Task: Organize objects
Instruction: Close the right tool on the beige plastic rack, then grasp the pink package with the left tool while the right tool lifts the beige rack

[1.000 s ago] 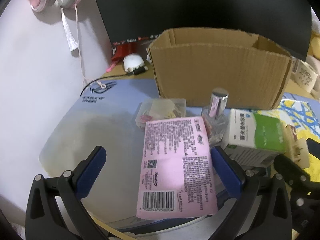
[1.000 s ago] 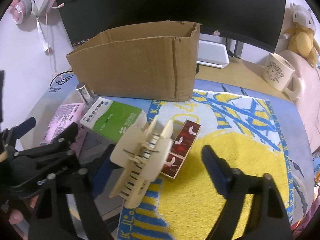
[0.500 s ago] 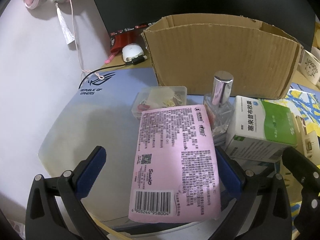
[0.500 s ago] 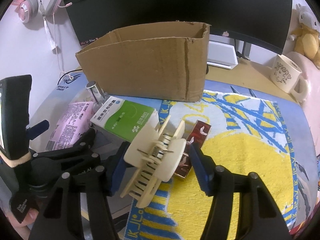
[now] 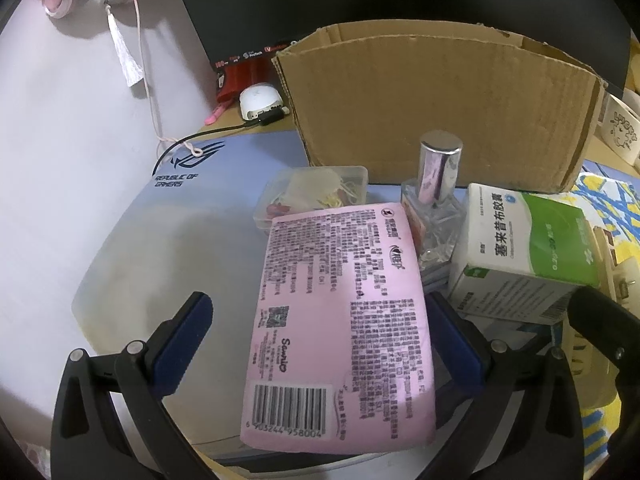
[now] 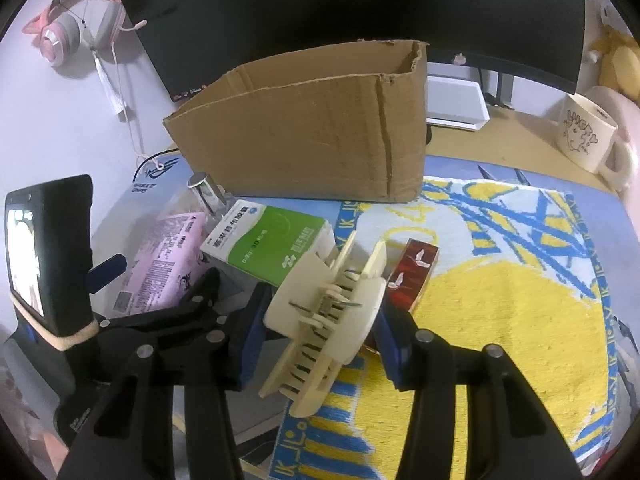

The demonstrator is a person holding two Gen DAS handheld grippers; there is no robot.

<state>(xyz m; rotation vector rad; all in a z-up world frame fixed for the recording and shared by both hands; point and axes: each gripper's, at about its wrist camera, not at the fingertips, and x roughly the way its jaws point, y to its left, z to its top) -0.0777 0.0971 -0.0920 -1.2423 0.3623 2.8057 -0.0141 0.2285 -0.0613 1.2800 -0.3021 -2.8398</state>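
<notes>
Jaws of the right gripper (image 6: 320, 336) are closed onto a cream hair claw clip (image 6: 328, 316), one blue pad against each flat side, its teeth pointing down and toward the camera. The left gripper (image 5: 320, 340) is spread wide, with a pink packet (image 5: 344, 320) lying between its fingers; the packet's long axis runs away from the camera along the fingers, and while the right pad sits at its edge, the left pad is well apart from it, so nothing is gripped. Just beyond the packet stand a small clear plastic case (image 5: 316, 192), a glass perfume bottle (image 5: 436, 204) and a green-and-white medicine box (image 5: 524, 248). A dark red box (image 6: 412, 276) lies on the yellow-and-blue towel (image 6: 520, 312) behind the clip. Farthest is the open cardboard box (image 6: 320, 136), straight ahead of both grippers, probably where the clip belongs.
</notes>
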